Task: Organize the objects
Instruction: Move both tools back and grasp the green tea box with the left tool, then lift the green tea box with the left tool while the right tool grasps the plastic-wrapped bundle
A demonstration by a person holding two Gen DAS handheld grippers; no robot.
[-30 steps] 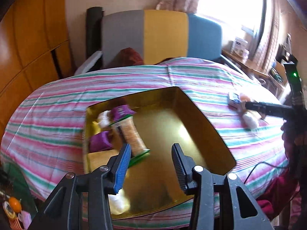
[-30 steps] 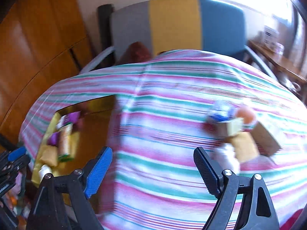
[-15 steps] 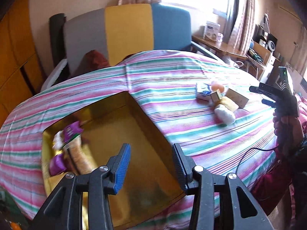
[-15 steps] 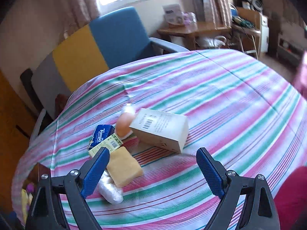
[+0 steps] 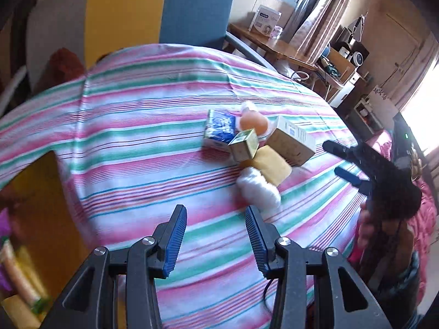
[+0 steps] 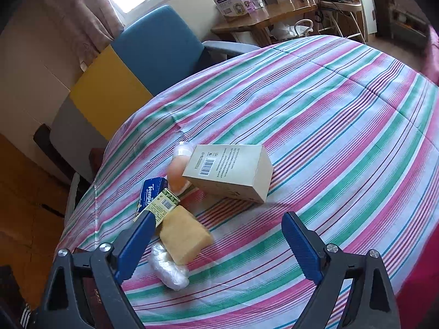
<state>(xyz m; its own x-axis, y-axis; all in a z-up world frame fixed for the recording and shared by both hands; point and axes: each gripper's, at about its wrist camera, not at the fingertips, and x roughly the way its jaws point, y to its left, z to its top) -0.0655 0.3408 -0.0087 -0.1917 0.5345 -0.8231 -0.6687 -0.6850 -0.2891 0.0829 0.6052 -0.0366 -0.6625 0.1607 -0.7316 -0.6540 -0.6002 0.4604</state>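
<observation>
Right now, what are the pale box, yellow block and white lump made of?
Pale box: looks like matte printed cardboard, with crisp folded edges and a barcode. Yellow block: probably sponge or foam, dull grainy faces. White lump: likely something wrapped in crinkled clear plastic; glossy wrinkles, contents unclear.

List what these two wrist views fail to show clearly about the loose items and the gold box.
- Gold box, left wrist view: cut off by the left edge and blurred; its contents are unreadable.
- Peach-coloured round item, right wrist view: partly hidden behind the beige carton, and blurred.
- Blue tissue pack, right wrist view: partly covered by the small green-labelled box.
- White wrapped bundle, left wrist view: motion blur hides what it is.
</observation>
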